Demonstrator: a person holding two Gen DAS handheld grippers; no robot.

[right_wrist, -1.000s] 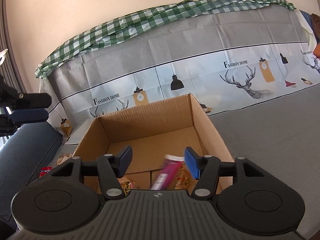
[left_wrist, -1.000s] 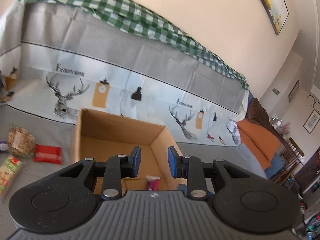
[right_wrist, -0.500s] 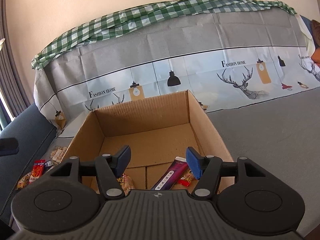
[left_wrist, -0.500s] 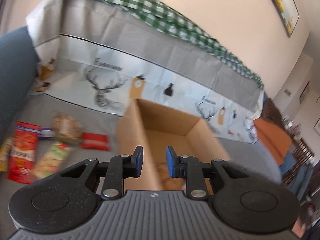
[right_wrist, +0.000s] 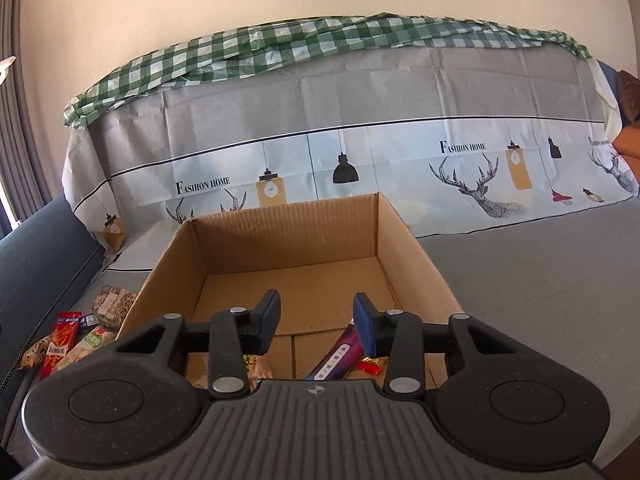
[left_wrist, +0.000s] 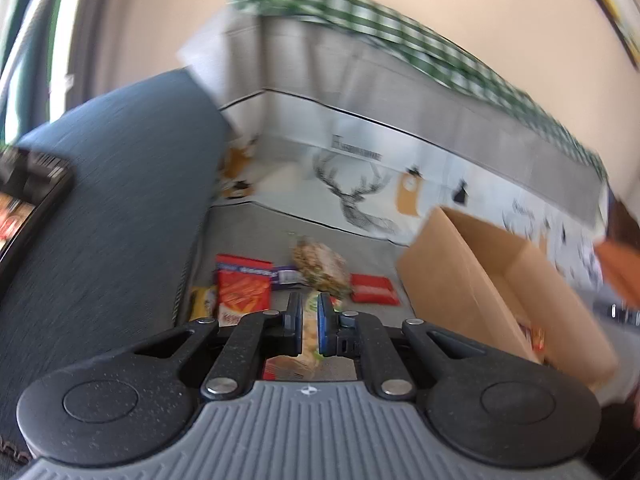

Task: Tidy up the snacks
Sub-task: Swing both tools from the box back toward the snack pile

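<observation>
Left hand-held gripper [left_wrist: 309, 328]: narrow gap, nothing clamped, above loose snacks [left_wrist: 244, 294] left of box [left_wrist: 460, 292]. Right hand-held gripper [right_wrist: 316, 322]: wide, empty, over box's near edge; purple bar [right_wrist: 338, 354] inside, just below. Far box floor bare.

left gripper [left_wrist: 310, 322]: lower centre, jaws nearly together, small gap, empty
snack pile [left_wrist: 280, 284]: mid-frame on grey cover, beyond the tips
red packet [left_wrist: 244, 292]: left of tips
cardboard box [left_wrist: 500, 280]: right, open top
focus: motion-blurred
</observation>
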